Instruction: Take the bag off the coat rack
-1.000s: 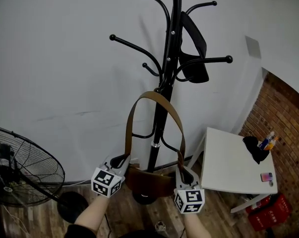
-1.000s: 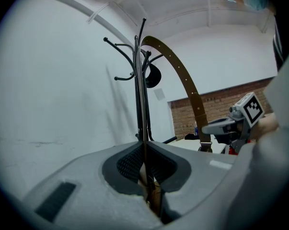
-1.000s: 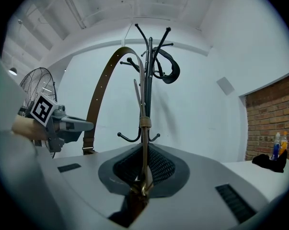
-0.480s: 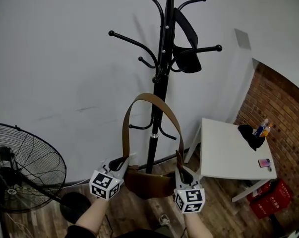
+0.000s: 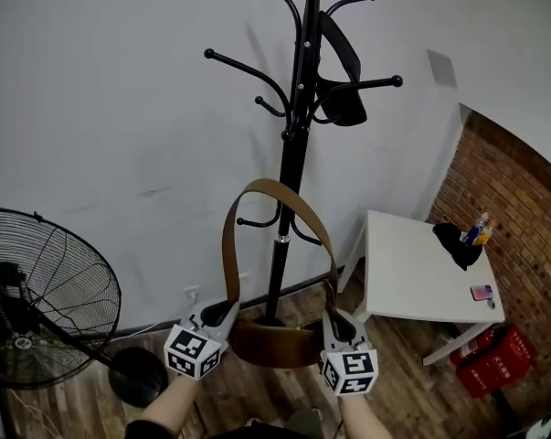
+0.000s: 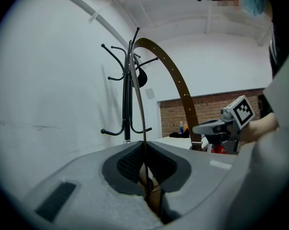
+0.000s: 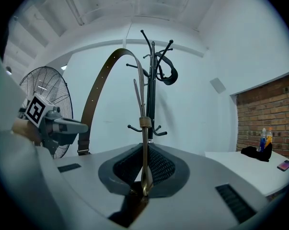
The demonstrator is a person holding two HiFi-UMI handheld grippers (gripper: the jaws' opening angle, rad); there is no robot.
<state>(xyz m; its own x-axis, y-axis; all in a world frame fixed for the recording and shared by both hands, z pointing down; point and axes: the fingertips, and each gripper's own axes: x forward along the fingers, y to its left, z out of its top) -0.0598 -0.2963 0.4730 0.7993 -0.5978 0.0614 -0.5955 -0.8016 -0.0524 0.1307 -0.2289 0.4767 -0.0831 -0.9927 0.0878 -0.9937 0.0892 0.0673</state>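
Gripping low in the head view, the left gripper (image 6: 145, 166) has its jaws closed tight on the thin edge of the brown leather strap (image 5: 231, 245), which runs up between the dark ribbed pads (image 6: 130, 164). The right gripper (image 7: 144, 171) is clamped the same way on the strap's other end, just below a brass-coloured loop on it. Between the two grippers hangs the brown leather shoulder bag (image 5: 275, 346), held up over the wooden plank floor (image 5: 257, 401) with its body sagging level between them. The strap arches up from both grips in a stiff loop in front of the black metal coat rack (image 5: 289, 154) – its top sits above the rack's lower hooks and looks clear of them, not resting on any hook. Left of the bag stands a black wire-cage floor fan (image 5: 47, 291) on a round base. Right of it stands a white square table (image 5: 421, 282) with a black crumpled item (image 5: 450, 242), small bottles (image 5: 479, 230) and a phone (image 5: 482, 293) on top, and a red plastic crate (image 5: 494, 366) below it. Higher on the rack a black strapped bag (image 5: 341, 106) hangs from an upper hook. Behind it all are a plain white wall (image 5: 120, 135) and a red brick wall (image 5: 522, 218) at the far right.
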